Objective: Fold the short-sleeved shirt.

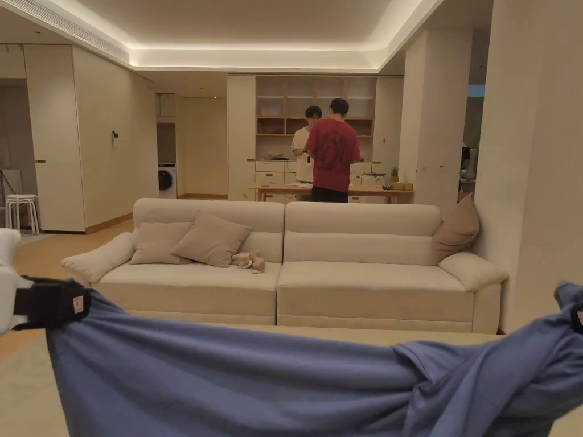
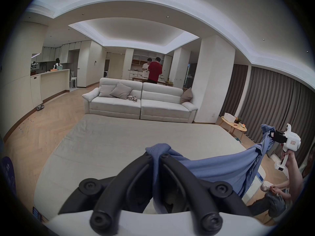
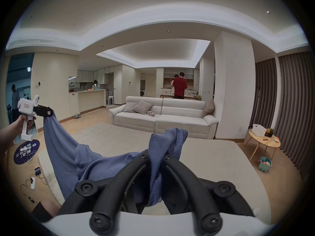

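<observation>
Stretching the blue knit short-sleeved shirt point(image 1: 239, 381) taut in the air between both tools looks like the step in hand: spreading the garment before laying it flat. The left gripper point(image 2: 156, 155) has both black jaws pressed together on a bunched edge of the fabric, and the right gripper point(image 3: 156, 156) pinches another bunched edge the same way. In the head view the shirt hangs as a sagging band from nine o'clock to three o'clock, above the wide beige padded surface point(image 2: 119, 141), with a sleeve fold drooping toward four o'clock. A cream two-seat sofa point(image 1: 319, 267) stands beyond at twelve o'clock. The next move likely calls for lowering both tools together, keeping tension so the cloth lands smooth on the padded surface, then releasing to regrip for the first fold.
</observation>
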`<action>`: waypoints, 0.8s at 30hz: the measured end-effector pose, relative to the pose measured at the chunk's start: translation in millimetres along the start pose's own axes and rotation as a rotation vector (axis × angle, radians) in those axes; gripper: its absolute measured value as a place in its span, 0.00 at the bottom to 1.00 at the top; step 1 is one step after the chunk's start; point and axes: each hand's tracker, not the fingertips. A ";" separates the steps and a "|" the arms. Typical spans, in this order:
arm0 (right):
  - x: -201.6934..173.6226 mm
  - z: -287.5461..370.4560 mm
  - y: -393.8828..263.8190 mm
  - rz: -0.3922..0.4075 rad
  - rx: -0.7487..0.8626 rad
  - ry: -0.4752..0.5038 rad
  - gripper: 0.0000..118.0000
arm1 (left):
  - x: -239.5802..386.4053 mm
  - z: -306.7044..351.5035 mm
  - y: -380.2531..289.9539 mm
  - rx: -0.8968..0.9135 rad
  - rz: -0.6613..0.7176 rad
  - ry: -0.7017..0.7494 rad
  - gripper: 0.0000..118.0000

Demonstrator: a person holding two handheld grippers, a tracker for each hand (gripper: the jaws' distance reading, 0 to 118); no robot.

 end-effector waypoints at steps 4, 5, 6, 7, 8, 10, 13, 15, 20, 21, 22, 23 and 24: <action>7.5 -81.6 30.7 0.046 0.002 -0.036 0.07 | 3.8 -58.5 30.4 0.012 0.002 0.057 0.02; 9.5 -100.9 36.7 0.063 -0.006 -0.046 0.07 | 4.2 -72.7 37.4 0.016 -0.003 0.067 0.02; 12.1 -122.0 42.6 0.072 -0.006 -0.053 0.07 | 4.4 -87.6 44.1 0.030 -0.006 0.076 0.02; 13.9 -140.3 46.2 0.081 0.005 -0.060 0.07 | 4.5 -102.6 50.8 0.044 -0.007 0.082 0.02; 16.6 -157.1 50.2 0.085 0.010 -0.068 0.07 | -0.6 -117.6 57.3 0.053 -0.009 0.091 0.02; 23.6 -188.2 57.9 0.073 0.029 -0.080 0.07 | -1.5 -143.6 69.1 0.067 -0.004 0.108 0.02; 37.7 -228.7 60.9 0.042 0.052 -0.112 0.07 | -35.6 -195.1 87.8 0.077 0.000 0.126 0.02; 46.7 -259.8 56.2 0.028 0.040 -0.107 0.07 | -36.7 -218.5 85.4 0.076 -0.045 0.142 0.02; 51.4 -313.8 2.2 0.057 -0.024 -0.116 0.07 | -40.2 -271.6 40.5 0.058 -0.022 0.146 0.02; 54.0 -322.5 -14.8 0.025 -0.055 -0.107 0.07 | -43.1 -282.0 26.5 0.043 -0.005 0.143 0.02; 56.5 -329.7 -33.4 0.004 -0.078 -0.102 0.07 | -45.5 -291.6 11.7 0.028 0.002 0.142 0.02; 56.2 -332.3 -51.2 -0.003 -0.096 -0.108 0.07 | -47.3 -298.6 -1.0 0.005 0.003 0.137 0.02; 57.8 -335.9 -69.4 -0.001 -0.117 -0.109 0.07 | -41.6 -301.4 -18.6 -0.021 0.002 0.123 0.02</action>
